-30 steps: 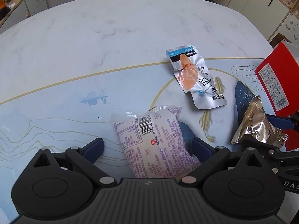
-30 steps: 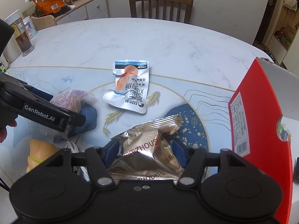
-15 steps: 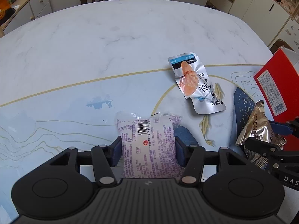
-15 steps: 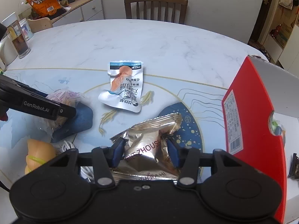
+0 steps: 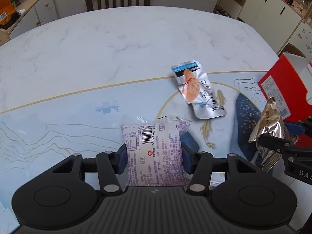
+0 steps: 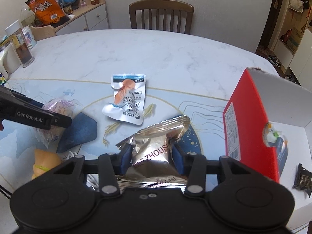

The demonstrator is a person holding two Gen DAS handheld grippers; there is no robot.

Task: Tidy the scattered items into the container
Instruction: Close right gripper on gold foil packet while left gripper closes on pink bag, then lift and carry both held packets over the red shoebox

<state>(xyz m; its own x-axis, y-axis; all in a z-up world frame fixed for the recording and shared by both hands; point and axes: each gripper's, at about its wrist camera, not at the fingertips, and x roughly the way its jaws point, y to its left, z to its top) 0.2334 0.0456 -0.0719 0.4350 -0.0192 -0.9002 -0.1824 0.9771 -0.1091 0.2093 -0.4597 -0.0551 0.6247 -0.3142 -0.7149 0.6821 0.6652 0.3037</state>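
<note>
A: Your left claw is closed on the purple-printed packet; both blue pads press its sides, and the barcode end sticks out ahead of the fingers.

B: And my right one?

A: Your right claw is clamped on the crinkled silver foil packet, whose sealed top edge fans out ahead of the pads. In the left wrist view the same foil packet shows at the right, held in that right claw just in front of the red box.

B: What lies beyond them on the counter?

A: A silver pouch with an orange picture lies flat near the middle of the counter, apart from both claws. The red box stands open at the counter's right edge, just beside your right claw, with a blue-and-white packet inside it and a small dark wrapper lying near your end of it. A peach-coloured item with a yellow band sits near the counter's left edge, below your left claw.

B: Anything past the counter?

A: A wooden chair stands at its far edge.
</note>
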